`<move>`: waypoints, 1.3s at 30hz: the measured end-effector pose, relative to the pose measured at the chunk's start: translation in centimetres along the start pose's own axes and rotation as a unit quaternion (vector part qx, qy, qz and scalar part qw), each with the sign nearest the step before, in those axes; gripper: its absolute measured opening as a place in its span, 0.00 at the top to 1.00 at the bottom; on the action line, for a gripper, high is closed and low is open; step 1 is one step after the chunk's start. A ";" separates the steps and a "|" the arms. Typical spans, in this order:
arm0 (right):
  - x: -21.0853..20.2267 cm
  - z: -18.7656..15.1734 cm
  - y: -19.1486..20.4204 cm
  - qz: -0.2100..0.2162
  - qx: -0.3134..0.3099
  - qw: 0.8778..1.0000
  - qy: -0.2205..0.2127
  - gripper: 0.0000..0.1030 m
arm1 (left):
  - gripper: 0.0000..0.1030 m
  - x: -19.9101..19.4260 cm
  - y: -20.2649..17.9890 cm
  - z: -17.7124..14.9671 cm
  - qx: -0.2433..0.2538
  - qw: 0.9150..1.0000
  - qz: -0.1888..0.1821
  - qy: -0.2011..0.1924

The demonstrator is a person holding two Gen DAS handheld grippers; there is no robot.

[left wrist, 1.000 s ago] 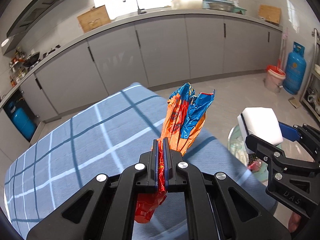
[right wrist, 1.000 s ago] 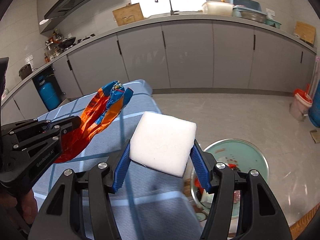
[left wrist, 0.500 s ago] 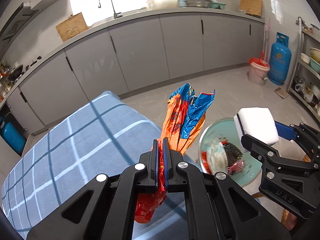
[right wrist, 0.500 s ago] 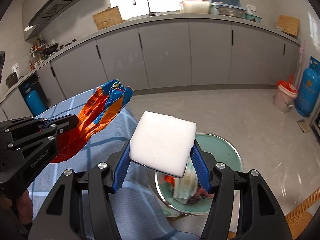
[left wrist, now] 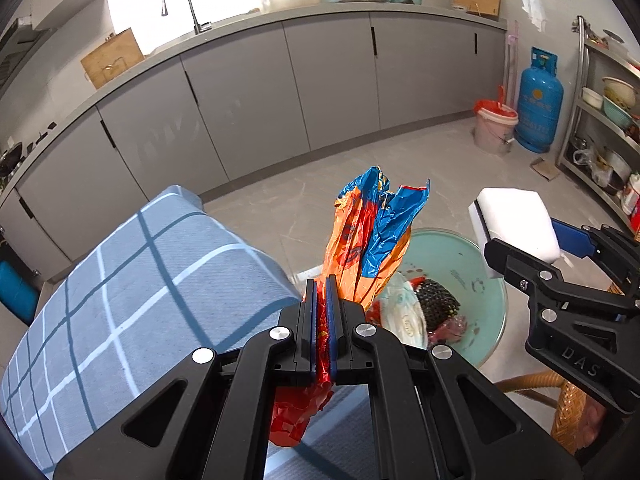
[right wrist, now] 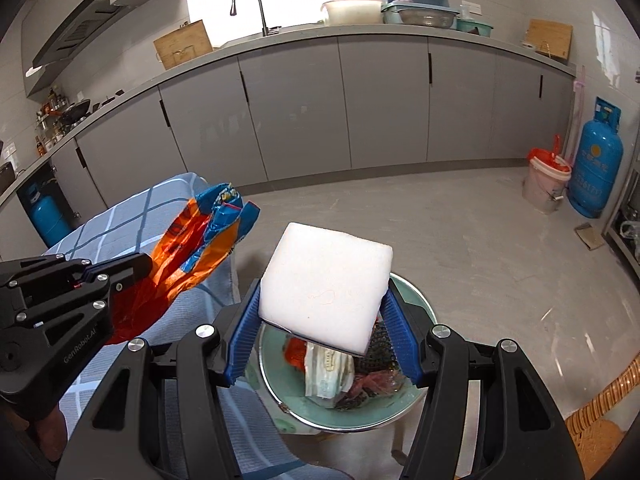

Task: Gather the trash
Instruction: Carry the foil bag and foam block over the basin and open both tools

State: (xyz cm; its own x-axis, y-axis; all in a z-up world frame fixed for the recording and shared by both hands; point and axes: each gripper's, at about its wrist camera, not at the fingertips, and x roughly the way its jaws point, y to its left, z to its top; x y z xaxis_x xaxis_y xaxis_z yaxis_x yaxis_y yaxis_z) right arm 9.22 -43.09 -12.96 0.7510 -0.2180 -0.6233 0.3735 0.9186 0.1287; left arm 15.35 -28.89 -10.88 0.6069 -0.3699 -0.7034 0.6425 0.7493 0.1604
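Note:
My left gripper (left wrist: 320, 292) is shut on a crumpled orange, red and blue snack wrapper (left wrist: 370, 240), held above the table's right end beside the bin. In the right wrist view that same wrapper (right wrist: 200, 248) sticks out of the left gripper (right wrist: 136, 266) at the left. My right gripper (right wrist: 320, 316) is shut on a white foam block (right wrist: 324, 288), its blue pads (right wrist: 244, 328) pressing both sides, directly over a green trash bin (right wrist: 416, 300). The bin (left wrist: 476, 264) holds a white packet, black mesh and red scraps. The foam block (left wrist: 516, 224) also shows at the right of the left wrist view.
A table with a blue checked cloth (left wrist: 140, 300) lies to the left of the bin. A wicker chair (right wrist: 600, 420) stands at the lower right. Grey cabinets (right wrist: 360, 100) line the far wall, with a blue gas cylinder (right wrist: 598, 160) and a white bucket (right wrist: 546, 182) by them.
Both grippers have carried their loads to the right, off the table and over the bin. The bin has come fully into view beneath the foam block. Neither grip has altered.

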 end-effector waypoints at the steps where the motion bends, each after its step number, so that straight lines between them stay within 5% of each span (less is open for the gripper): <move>1: 0.0 0.0 -0.1 -0.001 0.001 1.000 0.000 0.43 | 0.95 0.2 -0.2 0.1 0.001 1.000 -0.002 0.001; 27: 4.1 -0.8 -4.3 -0.015 0.032 0.999 0.014 0.37 | 0.93 5.1 -3.6 0.5 0.016 0.998 -0.047 0.034; 29: 3.9 -1.0 -4.9 -0.015 0.045 0.999 0.006 0.21 | 0.76 5.1 -3.7 0.4 0.017 0.998 -0.049 0.034; 31: 3.6 -1.0 -5.3 -0.021 0.054 0.998 -0.002 0.18 | 0.54 4.9 -3.7 0.3 0.018 0.999 -0.040 0.029; 36: 2.2 -1.1 -5.8 -0.025 0.067 0.997 -0.012 0.13 | 0.30 4.1 -3.2 0.2 0.015 0.999 -0.030 0.022; 39: 0.9 -1.2 -5.6 -0.022 0.073 0.997 -0.018 0.12 | 0.26 3.0 -2.6 -0.1 0.011 1.000 -0.021 0.011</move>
State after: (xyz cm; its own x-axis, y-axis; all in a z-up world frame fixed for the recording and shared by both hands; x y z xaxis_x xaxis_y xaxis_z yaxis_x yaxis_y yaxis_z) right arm 7.20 -48.02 -15.17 0.7502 -0.2721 -0.6026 0.4800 0.8509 0.2134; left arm 15.39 -31.91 -13.47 0.5699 -0.3882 -0.7243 0.6774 0.7208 0.1467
